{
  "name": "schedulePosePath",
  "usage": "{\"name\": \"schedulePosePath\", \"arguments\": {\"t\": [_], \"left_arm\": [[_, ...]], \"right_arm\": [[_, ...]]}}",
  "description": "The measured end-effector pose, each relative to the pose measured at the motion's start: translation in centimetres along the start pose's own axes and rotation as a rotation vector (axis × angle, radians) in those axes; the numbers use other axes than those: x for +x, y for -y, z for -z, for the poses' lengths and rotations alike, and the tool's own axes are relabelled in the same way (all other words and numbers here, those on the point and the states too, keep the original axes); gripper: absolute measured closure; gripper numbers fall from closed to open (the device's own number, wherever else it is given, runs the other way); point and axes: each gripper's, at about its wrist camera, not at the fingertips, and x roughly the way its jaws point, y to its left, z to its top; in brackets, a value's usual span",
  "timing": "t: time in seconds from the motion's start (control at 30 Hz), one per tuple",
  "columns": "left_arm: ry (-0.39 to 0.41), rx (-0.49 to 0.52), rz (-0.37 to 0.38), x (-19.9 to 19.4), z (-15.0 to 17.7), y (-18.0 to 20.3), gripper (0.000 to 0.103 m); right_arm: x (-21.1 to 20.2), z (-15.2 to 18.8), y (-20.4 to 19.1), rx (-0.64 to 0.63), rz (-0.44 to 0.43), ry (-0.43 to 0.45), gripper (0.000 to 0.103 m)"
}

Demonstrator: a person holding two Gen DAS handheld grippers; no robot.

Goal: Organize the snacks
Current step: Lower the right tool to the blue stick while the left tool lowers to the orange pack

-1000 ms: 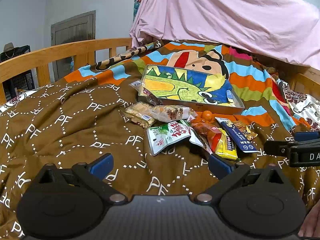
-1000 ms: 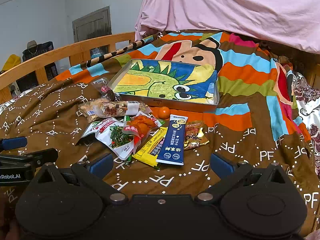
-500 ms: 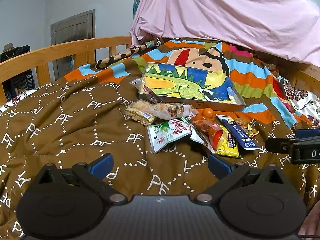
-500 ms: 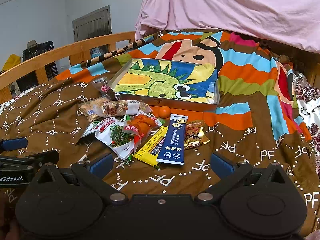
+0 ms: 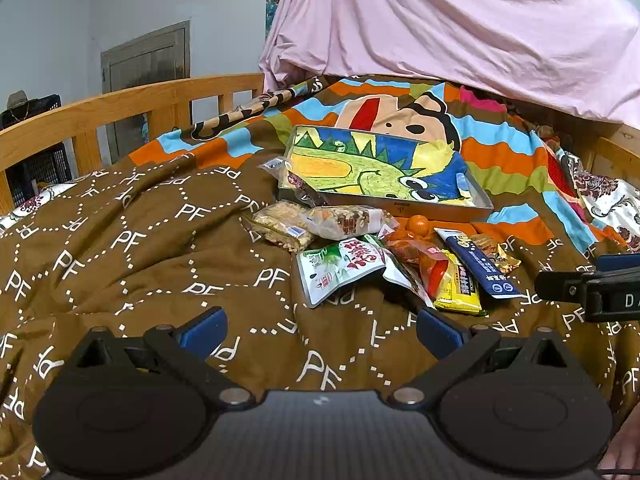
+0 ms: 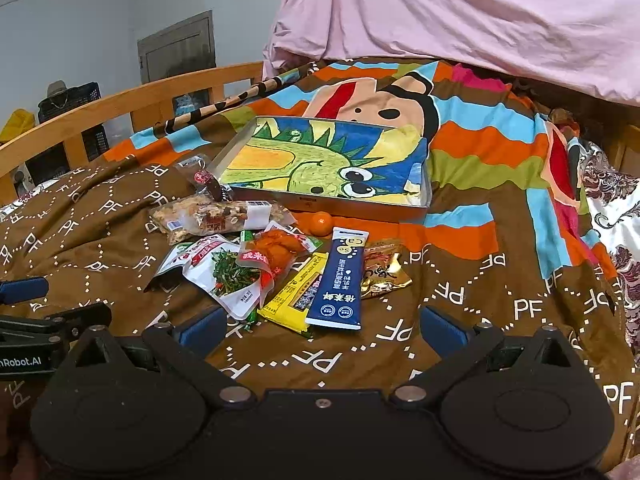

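A pile of snack packets lies on the brown bedspread in front of a metal tray [image 6: 426, 196] lined with a dinosaur drawing; the tray also shows in the left wrist view [image 5: 482, 208]. I see a blue sachet [image 6: 340, 278], a yellow bar [image 6: 296, 300], a gold packet [image 6: 382, 270], an orange-red packet [image 6: 276, 250], a white-green packet [image 5: 340, 266], clear nut bars [image 5: 344, 222] and a small orange [image 6: 322, 223]. My left gripper [image 5: 322, 330] is open and empty, short of the pile. My right gripper [image 6: 322, 328] is open and empty, just before the blue sachet.
A wooden bed rail [image 5: 120, 108] runs along the left. A pink sheet [image 5: 460, 32] hangs behind the tray. The striped cartoon blanket [image 6: 480, 148] covers the far right side. Each gripper shows at the edge of the other's view.
Both views have shifted only slightly; the left gripper has eased a little toward the pile. Nothing was picked up or moved.
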Motion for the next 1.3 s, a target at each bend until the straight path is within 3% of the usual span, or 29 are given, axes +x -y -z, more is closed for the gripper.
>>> {"name": "schedulePosePath", "arguments": {"t": [0.33, 0.67, 0.83, 1.0, 1.3], "left_arm": [[-0.008, 0.03, -0.003, 0.2, -0.7, 0.6, 0.0], [0.002, 0.07, 0.017, 1.1, -2.8, 1.1, 0.0], [0.012, 0.109, 0.068, 1.7, -4.2, 1.1, 0.0], [0.014, 0.139, 0.105, 3.1, -5.8, 1.6, 0.0], [-0.082, 0.144, 0.215, 8.6, -8.6, 4.4, 0.0]], "right_arm": [[0.1, -0.7, 0.6, 0.016, 0.012, -0.02, 0.0], [2.2, -2.2, 1.1, -0.044, -0.09, -0.115, 0.0], [3.8, -3.4, 1.4, -0.12, -0.113, -0.136, 0.001], [5.4, -4.5, 2.0, -0.206, -0.081, -0.14, 0.001], [8.2, -5.3, 3.4, -0.232, -0.09, -0.096, 0.001]]}}
